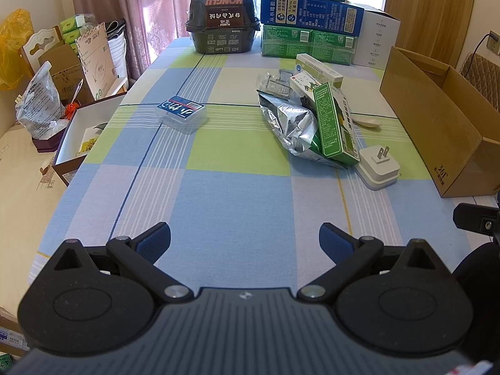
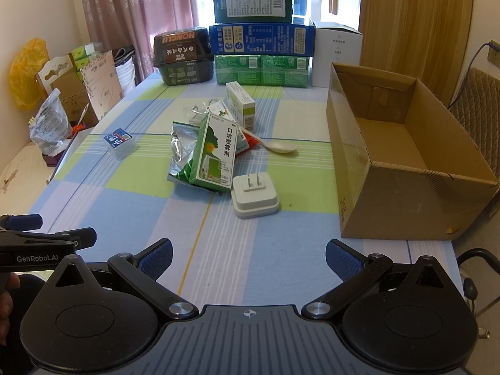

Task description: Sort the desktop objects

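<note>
A pile lies mid-table: a green spray box (image 2: 214,153) (image 1: 332,122) leaning on a silver foil bag (image 2: 182,150) (image 1: 290,125), a white medicine box (image 2: 240,104) (image 1: 318,68) behind, and a white spoon (image 2: 279,147) (image 1: 370,122). A white plug adapter (image 2: 254,195) (image 1: 378,164) rests nearest me. A clear plastic case with a blue label (image 1: 181,114) (image 2: 120,142) sits apart on the left. An open cardboard box (image 2: 403,159) (image 1: 437,118) stands at the right. My left gripper (image 1: 245,243) and right gripper (image 2: 248,257) hover open over the near tablecloth, nothing between their fingers.
Stacked cartons (image 2: 262,39) and a black food container (image 2: 182,57) line the table's far edge, with a white box (image 2: 337,53) beside them. Bags and boxes crowd the floor on the left (image 1: 47,103). A chair (image 2: 478,100) stands behind the cardboard box.
</note>
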`<state>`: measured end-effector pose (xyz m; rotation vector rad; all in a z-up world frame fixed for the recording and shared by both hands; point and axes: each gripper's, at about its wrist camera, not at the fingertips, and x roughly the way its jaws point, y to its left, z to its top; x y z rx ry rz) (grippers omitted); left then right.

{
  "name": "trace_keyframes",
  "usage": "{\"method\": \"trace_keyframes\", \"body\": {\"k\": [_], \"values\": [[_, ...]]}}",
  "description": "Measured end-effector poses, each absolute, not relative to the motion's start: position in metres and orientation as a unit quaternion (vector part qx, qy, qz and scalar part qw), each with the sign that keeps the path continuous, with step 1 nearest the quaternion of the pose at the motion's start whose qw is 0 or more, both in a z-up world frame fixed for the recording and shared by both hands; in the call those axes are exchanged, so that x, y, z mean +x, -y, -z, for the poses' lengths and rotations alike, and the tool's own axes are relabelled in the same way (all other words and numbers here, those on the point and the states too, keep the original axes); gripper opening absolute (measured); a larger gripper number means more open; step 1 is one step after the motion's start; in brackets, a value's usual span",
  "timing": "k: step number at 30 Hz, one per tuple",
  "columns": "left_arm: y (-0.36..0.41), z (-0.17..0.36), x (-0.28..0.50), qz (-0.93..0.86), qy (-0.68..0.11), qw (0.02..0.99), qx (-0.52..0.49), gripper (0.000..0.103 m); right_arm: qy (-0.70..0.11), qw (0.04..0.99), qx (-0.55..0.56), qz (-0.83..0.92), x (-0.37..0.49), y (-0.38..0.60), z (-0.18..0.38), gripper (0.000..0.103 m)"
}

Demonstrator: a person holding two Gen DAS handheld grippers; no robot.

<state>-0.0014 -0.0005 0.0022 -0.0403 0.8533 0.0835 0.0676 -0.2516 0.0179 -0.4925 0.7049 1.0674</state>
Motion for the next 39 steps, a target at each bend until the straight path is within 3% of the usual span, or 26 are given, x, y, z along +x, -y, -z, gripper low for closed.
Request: {"method": "trace_keyframes", "body": {"k": [24, 39], "values": [[-0.023, -0.023, 0.013, -0.028, -0.395, 0.917, -0.038, 0.1, -0.291, 0.763, -0.206, -0.539, 0.06, 0.23, -0.041, 0.101], [-0.027, -0.015, 0.048, -0.009, -0.386, 0.922, -0.016, 0.1, -0.288, 0.755, -0.21, -0.55, 0.096, 0.209, 0.014, 0.1]]}}
